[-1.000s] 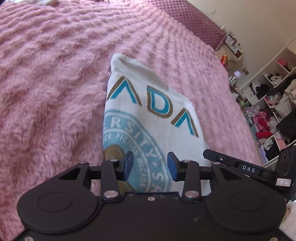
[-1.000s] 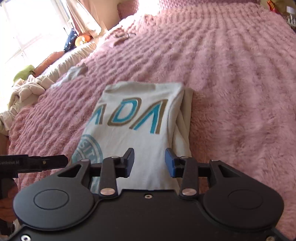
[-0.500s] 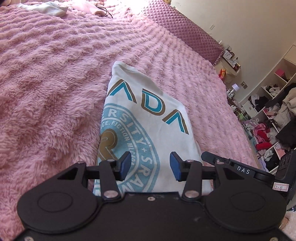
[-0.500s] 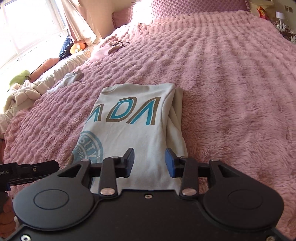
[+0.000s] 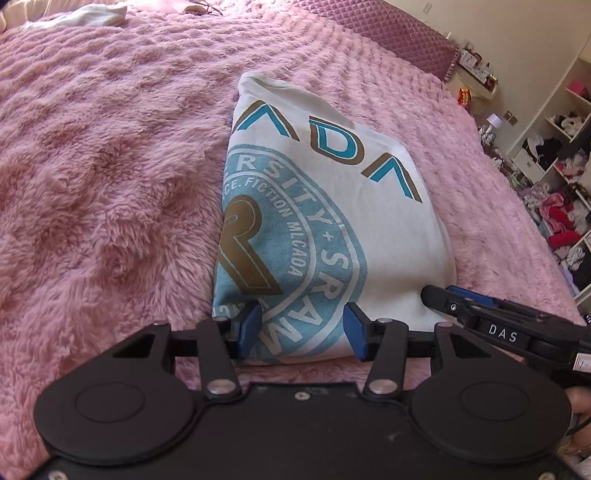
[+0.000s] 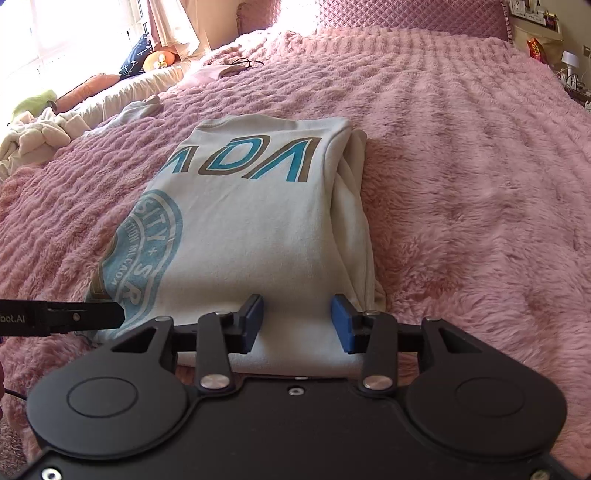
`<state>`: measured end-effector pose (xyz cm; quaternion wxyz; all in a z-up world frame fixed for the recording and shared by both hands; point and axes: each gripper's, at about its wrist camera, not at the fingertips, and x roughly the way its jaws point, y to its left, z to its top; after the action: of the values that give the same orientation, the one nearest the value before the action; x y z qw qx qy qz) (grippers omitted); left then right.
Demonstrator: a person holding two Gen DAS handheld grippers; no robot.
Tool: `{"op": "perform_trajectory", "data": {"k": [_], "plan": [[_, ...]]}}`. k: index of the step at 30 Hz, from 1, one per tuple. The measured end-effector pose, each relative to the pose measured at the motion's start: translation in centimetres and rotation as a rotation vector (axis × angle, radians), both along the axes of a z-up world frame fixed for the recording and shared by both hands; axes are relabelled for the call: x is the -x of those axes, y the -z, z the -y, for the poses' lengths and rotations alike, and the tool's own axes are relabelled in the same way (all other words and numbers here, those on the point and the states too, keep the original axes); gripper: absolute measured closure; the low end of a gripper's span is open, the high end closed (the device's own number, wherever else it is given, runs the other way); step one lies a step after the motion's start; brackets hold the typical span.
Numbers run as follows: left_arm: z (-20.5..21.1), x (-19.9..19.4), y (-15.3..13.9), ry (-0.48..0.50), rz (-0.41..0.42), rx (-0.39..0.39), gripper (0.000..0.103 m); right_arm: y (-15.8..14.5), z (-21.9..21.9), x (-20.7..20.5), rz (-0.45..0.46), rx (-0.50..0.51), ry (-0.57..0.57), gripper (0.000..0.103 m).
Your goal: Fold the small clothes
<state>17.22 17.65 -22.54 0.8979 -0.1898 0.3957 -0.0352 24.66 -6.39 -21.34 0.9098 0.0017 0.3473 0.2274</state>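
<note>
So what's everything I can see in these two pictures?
T-shirt: one, white with blue and brown print, folded on the bed.
Blanket: one, pink and fluffy, covering the bed.
Headboard: one, purple and quilted, at the far end.
Small cloth: one, white, far on the blanket.
Loose clothes: a pale pile beside the bed.
Shelves: white, full of clothes, by the wall.
Left tool: one, black with blue pads, open at the T-shirt's near edge.
Right tool: one, the same, open at the near edge.
</note>
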Motion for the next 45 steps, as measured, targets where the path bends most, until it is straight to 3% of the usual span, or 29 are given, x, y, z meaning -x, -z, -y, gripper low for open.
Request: {"op": "perform_trajectory", "data": {"k": [4,7,9,13,17,22,27,29,32,35,45], "plan": [[1.3,0.7,-2.3,0.030,0.004,-0.093,0.051,-1.5,0.6,0.5,-0.049,-0.026,0.051,0.061],[1.2,2.4,-5.4,0.033,0.007,-0.145,0.051,-3.8,1.4,2.1,-0.086,-0.065,0.060,0.056],[0.8,3.9,-7.8,0.042,0.012,-0.186,0.050,-6.1,1.8,3.7,-0.065,-0.060,0.036,0.054],[0.6,8.0,-13.0,0.039,0.042,-0.262,0.045,-10.7,2.2,7.2,-0.018,0.010,-0.061,0.050],[1.3,11.8,-16.1,-0.025,0.004,-0.293,0.043,-14.4,2.9,10.6,-0.033,0.108,-0.110,0.045],[3.0,17.2,-17.0,-0.079,0.006,-0.182,0.042,-16.7,5.1,15.9,-0.048,0.077,-0.078,0.039],[5.3,21.1,-16.8,-0.108,-0.021,-0.143,0.041,-15.9,6.1,20.4,-0.058,-0.005,0.053,0.035],[6.1,21.9,-16.7,-0.110,-0.040,-0.166,0.041,-15.3,6.4,21.6,-0.081,-0.036,0.107,0.035],[7.2,22.4,-16.5,-0.083,-0.058,-0.212,0.041,-14.9,6.0,22.3,-0.086,-0.002,0.105,0.035],[7.6,22.6,-16.4,-0.083,-0.069,-0.199,0.041,-15.2,5.5,22.7,-0.047,0.043,0.115,0.035],[6.9,21.8,-16.4,-0.101,-0.105,-0.209,0.039,-15.2,5.0,22.7,-0.051,0.056,0.106,0.034]]}}
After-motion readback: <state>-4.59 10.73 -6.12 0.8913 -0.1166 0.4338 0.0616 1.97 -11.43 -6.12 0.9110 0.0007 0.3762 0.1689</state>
